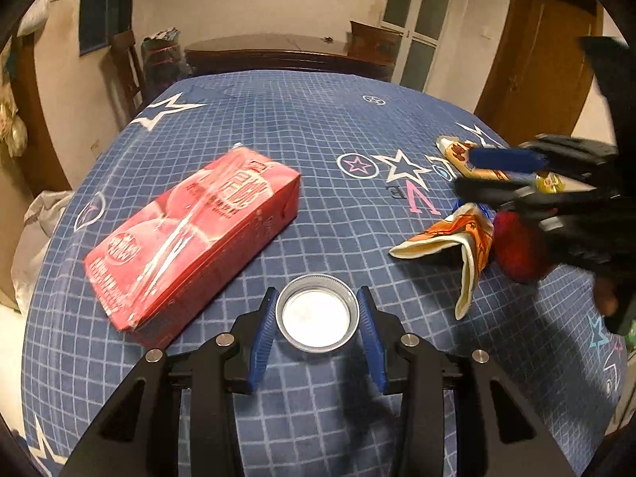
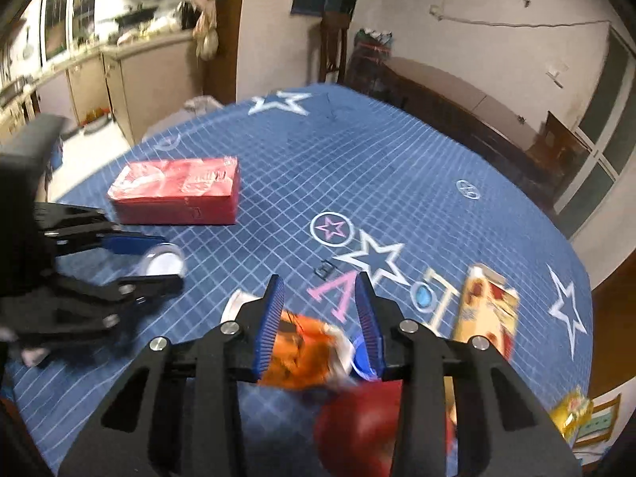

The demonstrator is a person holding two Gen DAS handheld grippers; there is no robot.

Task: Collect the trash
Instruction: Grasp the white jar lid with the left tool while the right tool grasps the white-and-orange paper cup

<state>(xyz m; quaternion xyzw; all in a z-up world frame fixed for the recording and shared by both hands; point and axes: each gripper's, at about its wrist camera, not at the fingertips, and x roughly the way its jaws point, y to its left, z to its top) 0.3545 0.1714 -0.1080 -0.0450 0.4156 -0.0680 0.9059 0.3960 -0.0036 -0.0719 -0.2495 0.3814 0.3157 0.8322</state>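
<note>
At the left of the worktop [image 1: 318,127], which is covered by a blue checked cloth printed with stars, a red carton [image 1: 190,238] is seen lying flat, glossy and rectangular, its long axis running diagonally away from the viewer. Just to its right, a round metal lid [image 1: 317,316], shallow with a ridged rim and a white inner face, is framed by the left tongs [image 1: 317,330]; these are held open, the ribbed blue pads set just beside the rim on either side, and contact cannot be confirmed. The lid lies squarely between the pads, so a straight closing is judged sufficient. Further right, a crumpled orange wrapper [image 2: 302,349], thin and creased, is straddled by the right tongs [image 2: 320,326], also open, with nothing gripped yet. A rounded red object [image 2: 357,429], blurred, is seen beneath them. At the far right, a long flat yellow wrapper [image 2: 489,306] lies untouched, pointing away.
</note>
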